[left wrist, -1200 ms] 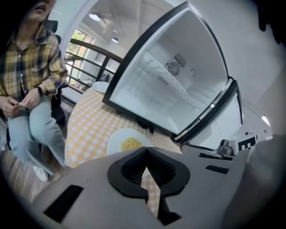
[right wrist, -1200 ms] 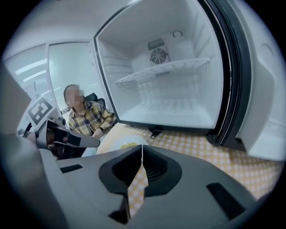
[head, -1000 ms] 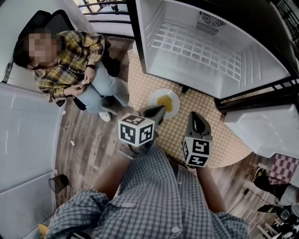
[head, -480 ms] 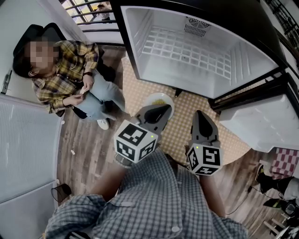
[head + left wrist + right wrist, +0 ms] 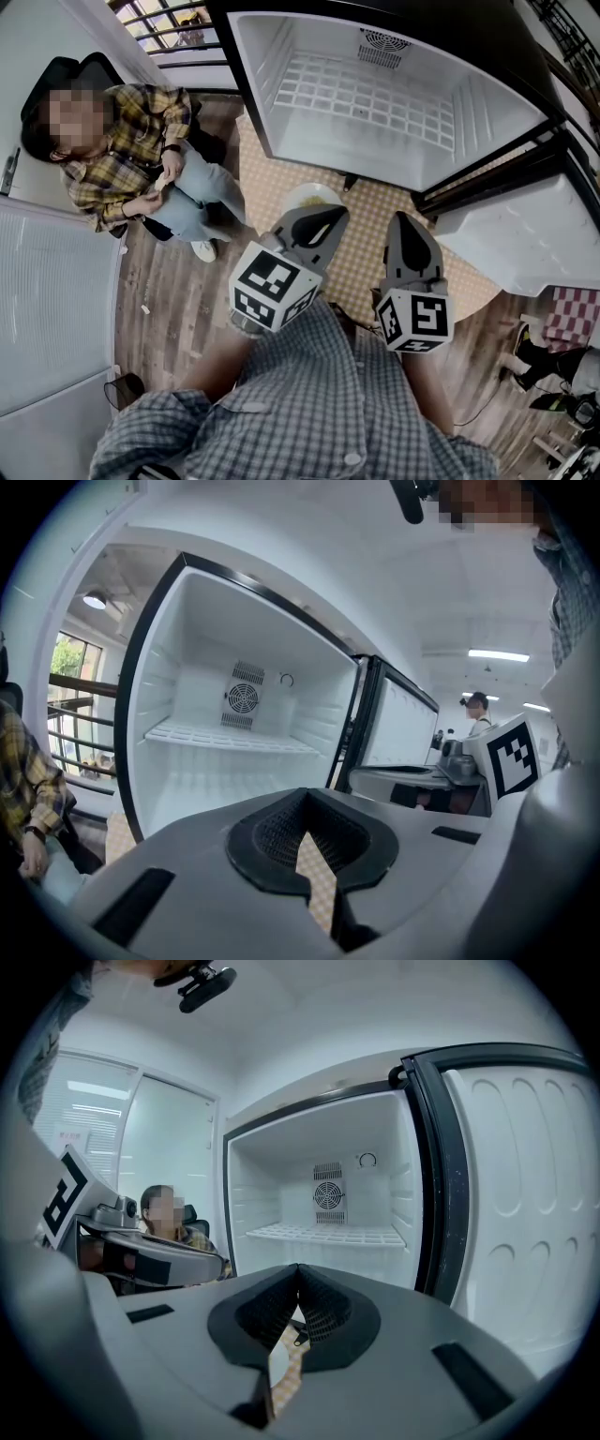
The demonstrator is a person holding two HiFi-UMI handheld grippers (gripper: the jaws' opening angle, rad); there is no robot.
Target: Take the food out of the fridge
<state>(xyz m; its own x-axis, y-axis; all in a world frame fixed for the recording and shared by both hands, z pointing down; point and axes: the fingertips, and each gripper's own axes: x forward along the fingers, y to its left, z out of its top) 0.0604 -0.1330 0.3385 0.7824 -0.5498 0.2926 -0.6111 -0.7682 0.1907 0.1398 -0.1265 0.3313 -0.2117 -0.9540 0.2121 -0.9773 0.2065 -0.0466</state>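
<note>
The fridge (image 5: 375,94) stands open in front of me, and I see only its bare white wire shelf (image 5: 356,89) inside. A white plate of yellow food (image 5: 302,195) sits on the checkered mat (image 5: 375,253) on the floor before it, half hidden behind my left gripper (image 5: 333,214). That gripper is shut and holds nothing. My right gripper (image 5: 405,221) hovers beside it to the right, also shut and empty. In the left gripper view the jaws (image 5: 314,892) point at the empty fridge (image 5: 234,733). In the right gripper view the jaws (image 5: 281,1363) do the same (image 5: 323,1213).
The fridge door (image 5: 525,244) hangs open at the right. A person in a plaid shirt (image 5: 131,159) sits on a chair at the left, close to the mat. White cabinets (image 5: 47,300) line the left side. Wooden floor surrounds the mat.
Both grippers have risen toward the camera and moved forward toward the fridge. The left one has rolled and now covers more of the plate.
</note>
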